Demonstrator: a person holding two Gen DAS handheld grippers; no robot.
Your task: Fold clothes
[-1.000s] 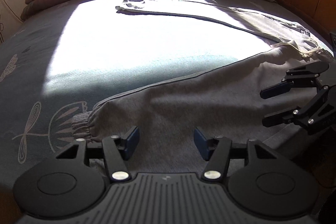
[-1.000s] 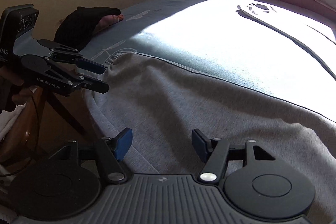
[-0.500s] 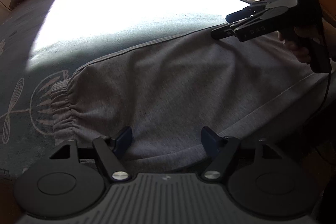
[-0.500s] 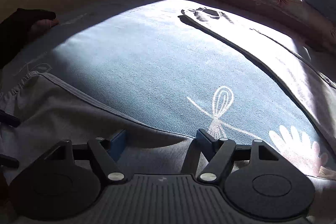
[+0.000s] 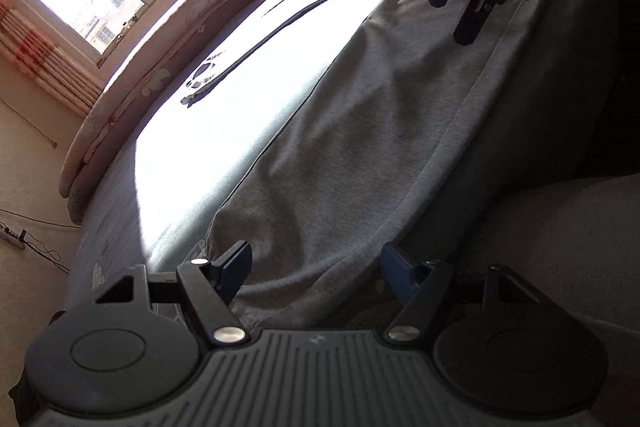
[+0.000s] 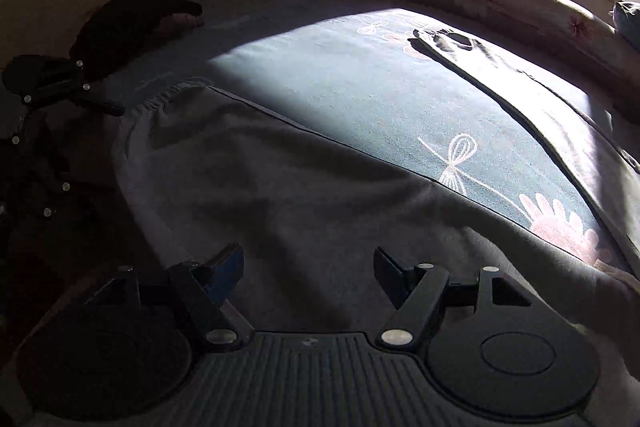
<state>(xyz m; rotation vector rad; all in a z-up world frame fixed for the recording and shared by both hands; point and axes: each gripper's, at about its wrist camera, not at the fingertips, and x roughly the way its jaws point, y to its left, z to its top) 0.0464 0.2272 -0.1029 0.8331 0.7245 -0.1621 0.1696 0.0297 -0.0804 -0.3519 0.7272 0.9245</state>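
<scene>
Sunlit bed [image 6: 360,99] carries grey trousers [image 6: 280,195]; both tools [image 5: 316,269] [image 6: 308,269] gape wide.

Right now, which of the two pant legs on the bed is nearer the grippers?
The near grey pant leg, lying under both open grippers at the bed's edge. The far pant leg stretches across the sunlit bedspread toward the window.

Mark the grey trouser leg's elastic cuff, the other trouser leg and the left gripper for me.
elastic cuff [image 6: 168,95], right wrist view, on the gathered hem.
other trouser leg [image 6: 516,87], right wrist view, on its sunlit mid-length.
left gripper [image 5: 316,269], left wrist view, midway between its open jaws, over grey cloth.
</scene>
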